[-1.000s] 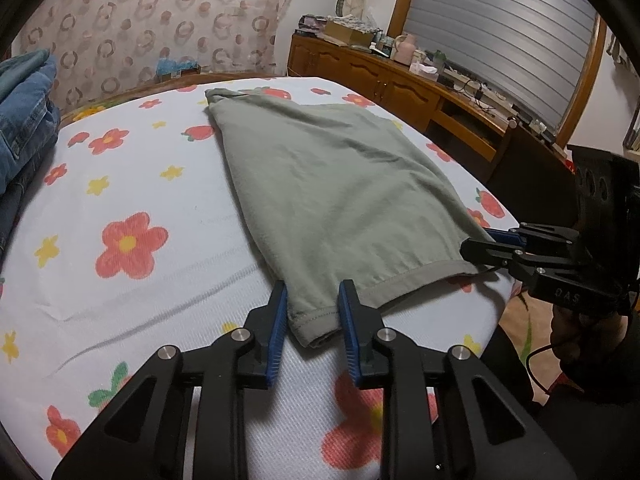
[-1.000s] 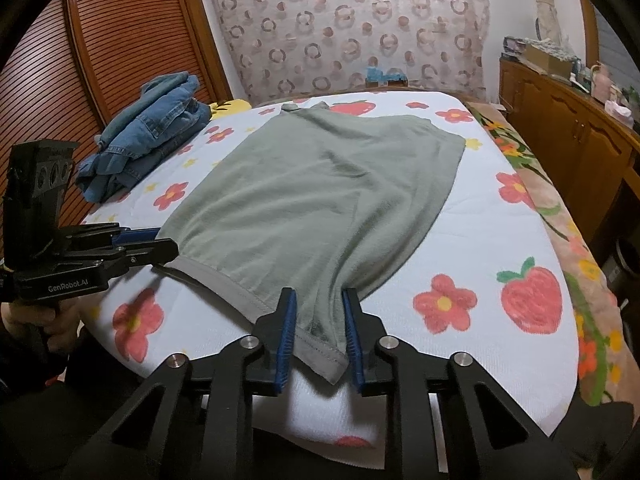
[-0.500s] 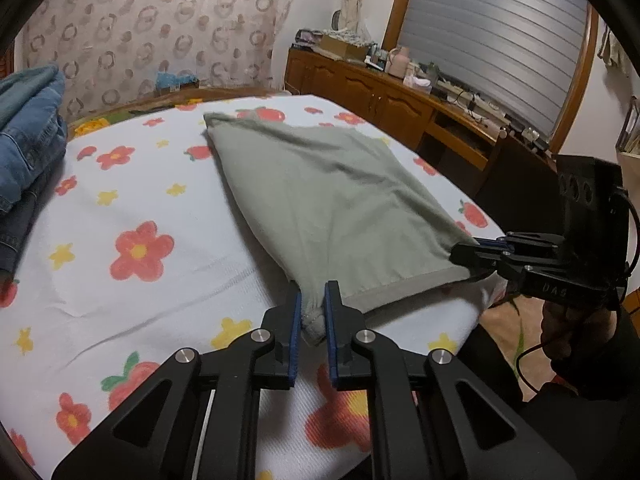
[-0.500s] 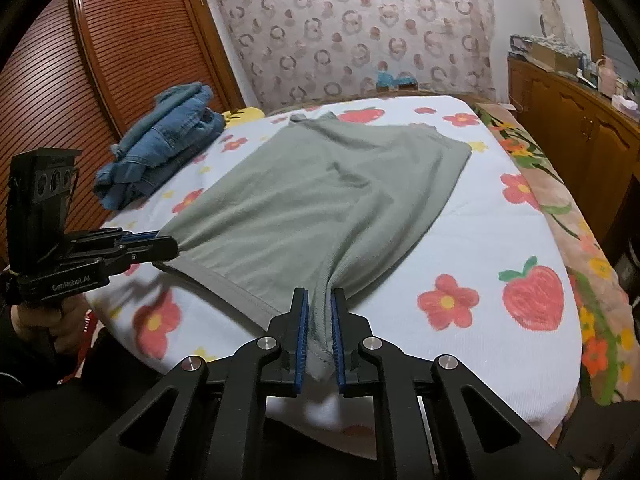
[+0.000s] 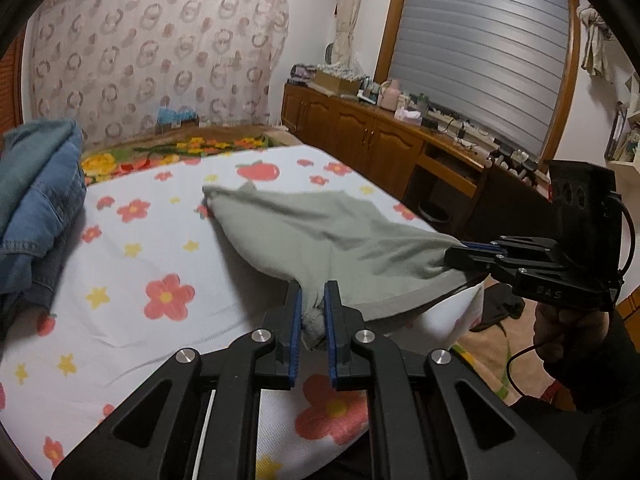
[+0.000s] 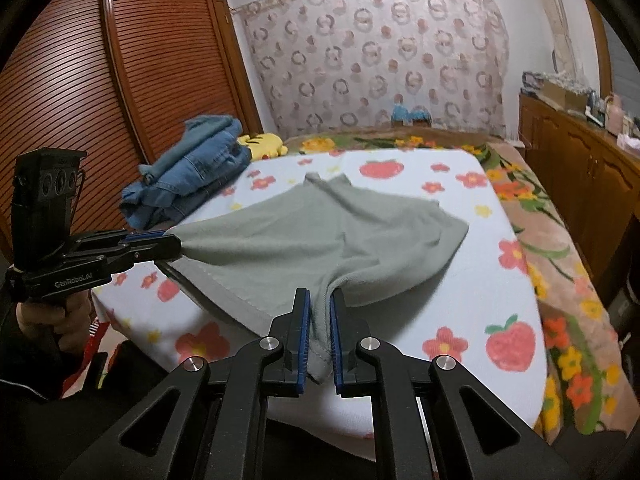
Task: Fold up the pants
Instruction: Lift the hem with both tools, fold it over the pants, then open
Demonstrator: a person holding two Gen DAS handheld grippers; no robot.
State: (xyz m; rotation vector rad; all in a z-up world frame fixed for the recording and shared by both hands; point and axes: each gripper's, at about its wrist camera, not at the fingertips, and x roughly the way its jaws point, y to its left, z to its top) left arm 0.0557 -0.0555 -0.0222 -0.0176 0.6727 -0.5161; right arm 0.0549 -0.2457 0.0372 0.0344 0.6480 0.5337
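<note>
The grey-green pants [image 5: 320,232] lie folded on the flowered bed sheet [image 5: 140,248], and they also show in the right wrist view [image 6: 304,236]. My left gripper [image 5: 311,304] is shut on one near corner of the waistband. My right gripper [image 6: 319,312] is shut on the other near corner. The near edge hangs stretched between the two grippers, lifted off the sheet. The far part still rests on the bed. The right gripper also shows in the left wrist view [image 5: 456,254], and the left gripper shows in the right wrist view [image 6: 176,246].
A pile of blue jeans [image 6: 192,168] lies at the bed's left side, also in the left wrist view [image 5: 36,192]. A wooden sideboard [image 5: 360,136] with clutter runs along the right. A slatted wardrobe [image 6: 100,100] stands on the left. A flowered blanket [image 6: 568,280] lies by the bed's right edge.
Both grippers have closed on the near corners of the pants and lifted them. The near edge has risen off the sheet and the cloth has bunched toward the far end.
</note>
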